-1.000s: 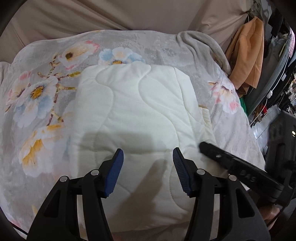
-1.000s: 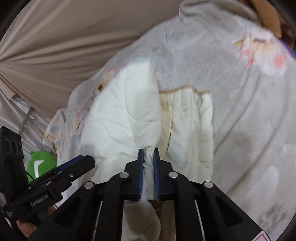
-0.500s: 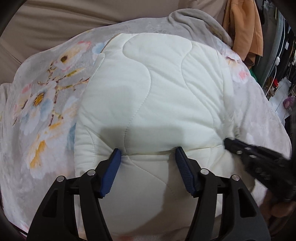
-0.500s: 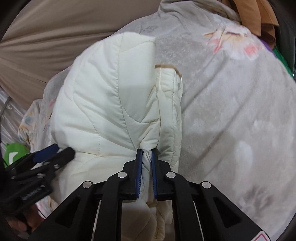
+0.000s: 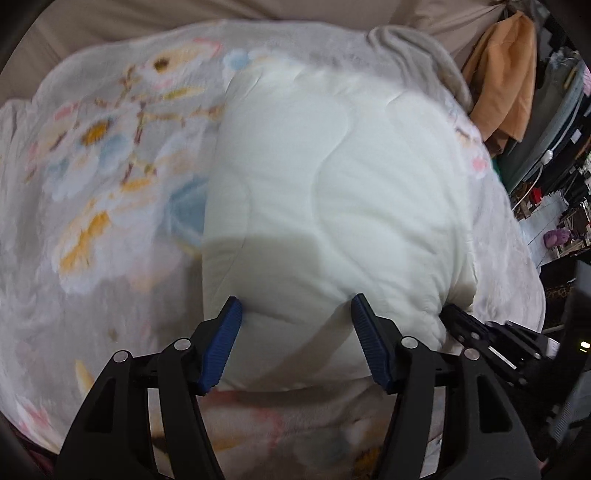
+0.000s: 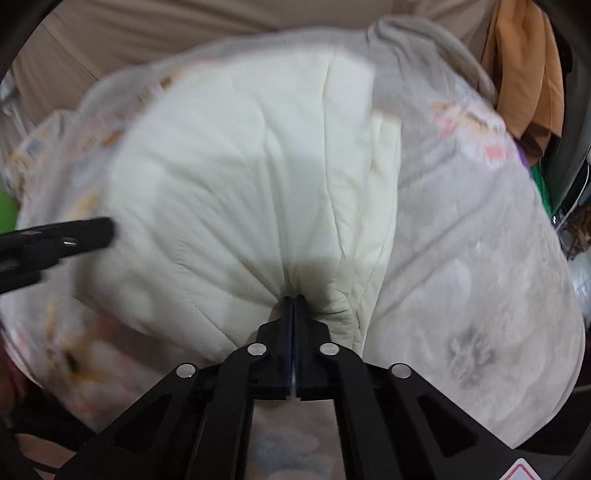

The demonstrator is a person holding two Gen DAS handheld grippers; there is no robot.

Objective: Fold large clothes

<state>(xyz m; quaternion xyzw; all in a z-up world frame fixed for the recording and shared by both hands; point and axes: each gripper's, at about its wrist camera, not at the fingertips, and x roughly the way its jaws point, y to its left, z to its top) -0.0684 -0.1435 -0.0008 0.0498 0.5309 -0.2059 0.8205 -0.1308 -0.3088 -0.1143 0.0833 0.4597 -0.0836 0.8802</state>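
Observation:
A cream quilted garment lies folded on a grey floral blanket. My left gripper is open, its blue fingers on either side of the garment's near edge, holding nothing. My right gripper is shut on a bunched fold at the garment's near edge, and creases fan out from the pinch. The right gripper's black body shows at the lower right of the left wrist view. The left gripper shows at the left edge of the right wrist view.
A beige sheet hangs behind the blanket. An orange cloth hangs at the far right, with cluttered shelves and floor items beyond. The blanket spreads bare to the right of the garment. Something green sits at far left.
The garment has been pulled toward me and its near end has bunched tighter in my right gripper. Both views have swung and are blurred with motion. The left gripper has stayed open.

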